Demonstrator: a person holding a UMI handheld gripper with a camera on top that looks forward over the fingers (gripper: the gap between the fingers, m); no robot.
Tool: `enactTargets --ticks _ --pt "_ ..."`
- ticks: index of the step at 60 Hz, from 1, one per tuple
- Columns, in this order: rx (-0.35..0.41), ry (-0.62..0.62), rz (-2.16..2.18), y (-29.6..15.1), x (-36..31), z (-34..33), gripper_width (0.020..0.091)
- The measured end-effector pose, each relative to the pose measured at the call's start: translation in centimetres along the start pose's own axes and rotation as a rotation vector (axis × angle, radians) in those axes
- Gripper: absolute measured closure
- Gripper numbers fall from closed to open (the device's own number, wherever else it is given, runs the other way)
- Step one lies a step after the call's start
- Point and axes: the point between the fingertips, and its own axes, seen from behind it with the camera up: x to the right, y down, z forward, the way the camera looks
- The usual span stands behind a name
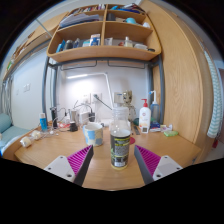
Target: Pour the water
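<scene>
1. Nearest the camera were the gripper's (112, 162) two fingers, their magenta pads (79, 158) facing inward; the fingers stood spread wide, pinching nothing.
2. A clear bottle (120, 144) stood upright on the wooden desk (45, 152) between the fingers and slightly ahead of their tips, with a plain gap at either side. It rested on its own base, not on the gripper.
3. The bottle appeared transparent, with a pale cap and a dark band or label round its lower half; whether it held water could not be told with certainty at this size.
4. Just beyond the bottle and a little to its left stood a light blue cup (92, 133), the probable vessel to be filled.
5. Farther beyond lay desk clutter, including a white pump bottle (145, 115) to the right, and a wall shelf (104, 52) above.
6. Step in hand, as judged: the approach to the bottle, before any grasp; pouring had not begun.
7. The next move would call for advancing until the pads flanked the bottle's body, closing squarely on it, and lifting without tilt, since a tall narrow bottle tips readily. The cap, if still fastened, would have to come off before pouring.
</scene>
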Motion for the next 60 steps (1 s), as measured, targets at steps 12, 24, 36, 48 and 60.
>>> enactTargets --ticks 12,24,36,48,60 --pt "0.015 -0.012 -0.011 -0.3 2.0 4.9 0.0260" --pt "0.021 -0.036 0.002 0.0 2.1 7.7 0.0472" --pt "0.028 -0.039 -0.050 0.4 1.9 8.9 0.0678" --pt "0.047 -0.029 -0.033 0.2 2.0 9.2 0.0837" --pt "0.055 -0.020 -0.018 0.2 2.0 9.0 0.0844"
